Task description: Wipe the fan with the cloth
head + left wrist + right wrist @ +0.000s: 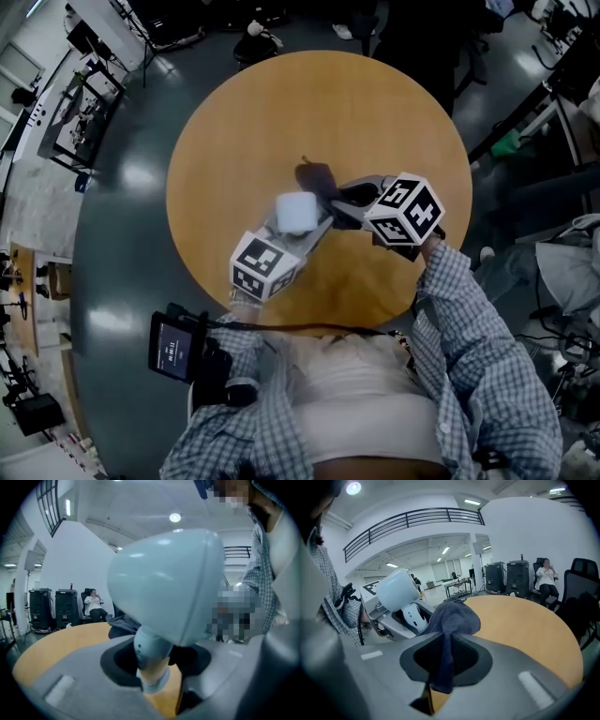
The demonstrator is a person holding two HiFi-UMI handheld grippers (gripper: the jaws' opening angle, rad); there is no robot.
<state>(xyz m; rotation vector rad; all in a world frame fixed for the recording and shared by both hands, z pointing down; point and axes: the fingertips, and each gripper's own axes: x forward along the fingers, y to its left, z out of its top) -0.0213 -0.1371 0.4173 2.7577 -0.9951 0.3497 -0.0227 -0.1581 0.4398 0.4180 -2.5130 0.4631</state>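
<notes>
Left gripper (152, 670) pinched pale fan (164, 583) by stem, above round table (375, 112). Right gripper (440, 667) clamped on dark cloth (452, 620), bunched just beside fan's neck; contact unclear. Judged: both things in hand, wiping barely started, fan's surfaces mostly left.

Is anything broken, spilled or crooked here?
Nothing stands out. The fan looks whole, its stem gripped in the left gripper's jaws. The cloth hangs pinched in the right gripper's jaws. No spill shows on the table.
</notes>
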